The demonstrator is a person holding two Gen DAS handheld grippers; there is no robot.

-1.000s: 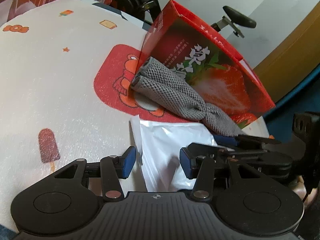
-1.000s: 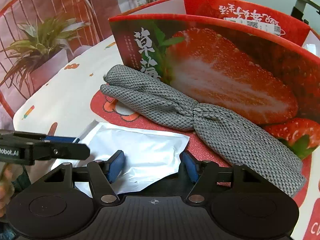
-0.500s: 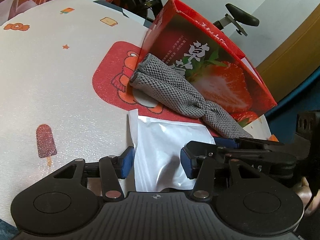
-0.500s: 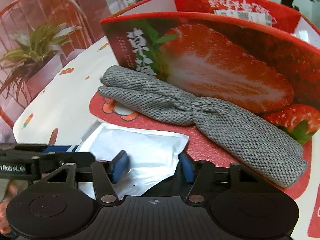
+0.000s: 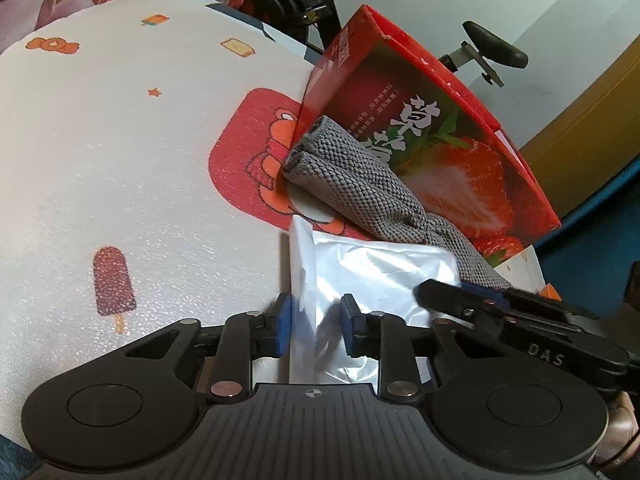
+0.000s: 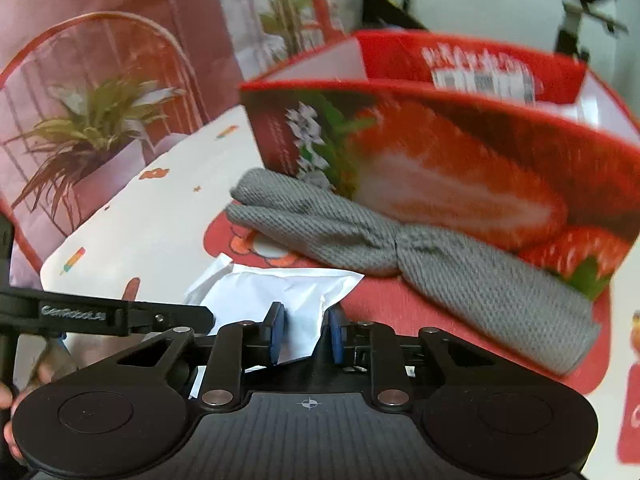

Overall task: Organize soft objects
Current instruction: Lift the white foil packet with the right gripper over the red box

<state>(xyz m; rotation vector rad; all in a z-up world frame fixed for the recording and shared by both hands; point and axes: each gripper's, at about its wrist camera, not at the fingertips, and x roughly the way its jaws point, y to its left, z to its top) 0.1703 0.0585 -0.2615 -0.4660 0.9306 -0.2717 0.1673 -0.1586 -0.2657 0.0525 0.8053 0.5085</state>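
Observation:
A white plastic bag (image 5: 380,268) lies on the table in front of a grey knitted cloth (image 5: 360,188), which rests against a red strawberry box (image 5: 460,152). My left gripper (image 5: 315,328) is closing, and its blue pads pinch the bag's near left edge. From the other side, my right gripper (image 6: 304,332) is also closing, with a crumpled corner of the bag (image 6: 288,284) squeezed between its pads. The grey cloth (image 6: 480,280) stretches to the right along the box (image 6: 460,184). Each gripper's black body shows at the edge of the other's view.
The white table cover (image 5: 120,160) has cartoon prints and a red patch under the cloth. A potted plant (image 6: 92,120) and a red wire chair (image 6: 120,28) stand beyond the table's left edge. An exercise bike saddle (image 5: 496,46) is behind the box.
Both grippers' jaws have narrowed onto the white bag. The bag is now bunched and crumpled between the pads, and the right view has shifted slightly.

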